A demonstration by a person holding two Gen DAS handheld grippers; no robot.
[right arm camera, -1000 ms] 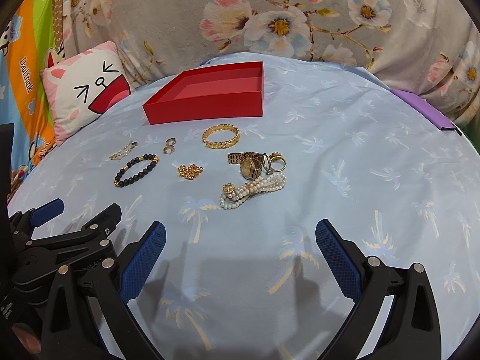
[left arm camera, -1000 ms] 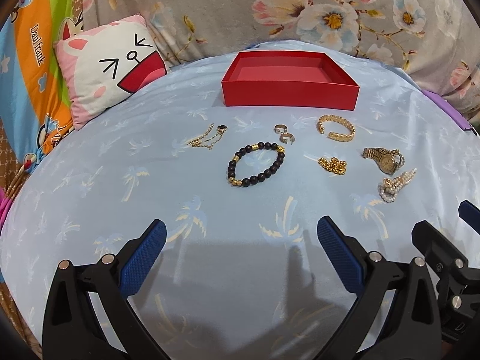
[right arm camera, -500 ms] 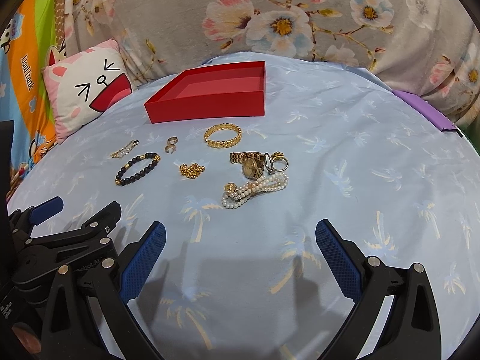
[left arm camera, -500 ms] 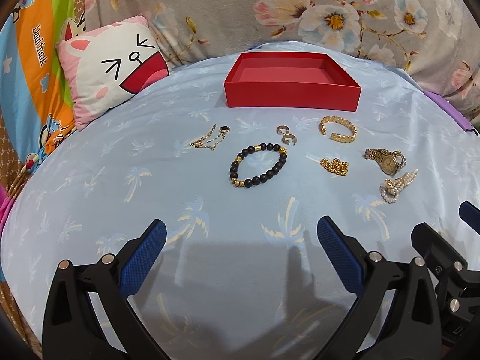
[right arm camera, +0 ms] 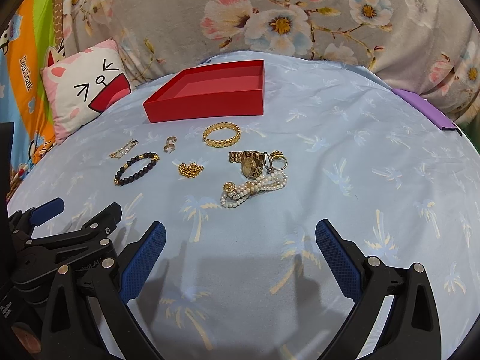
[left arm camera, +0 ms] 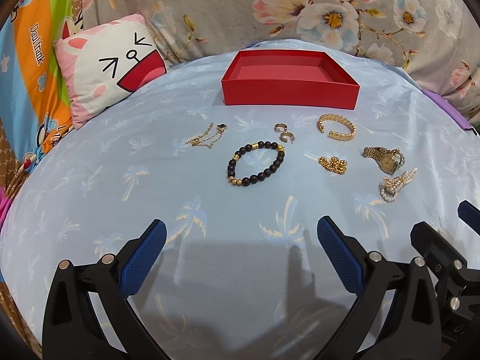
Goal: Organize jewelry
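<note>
An empty red box (left arm camera: 289,81) (right arm camera: 210,93) stands at the back of the blue sheet. In front of it lie a thin gold chain (left arm camera: 207,139), two small rings (left arm camera: 283,132), a gold bangle (left arm camera: 337,127), a black-and-gold bead bracelet (left arm camera: 256,163), a gold chain clump (left arm camera: 333,164), a gold watch (left arm camera: 384,157) and a pearl bracelet (left arm camera: 396,184) (right arm camera: 253,189). A ring (right arm camera: 277,162) lies beside the watch. My left gripper (left arm camera: 241,255) and right gripper (right arm camera: 240,255) are open and empty, near the front, well short of the jewelry.
A pink cat-face cushion (left arm camera: 111,66) leans at the back left. Floral fabric (left arm camera: 330,15) rises behind the box. A purple edge (right arm camera: 426,112) shows at the right. The left gripper shows in the right wrist view (right arm camera: 69,234).
Both views have shifted slightly; the jewelry and box have drifted a little right and down in the frame. Both grippers stay open and nothing has been picked up.
</note>
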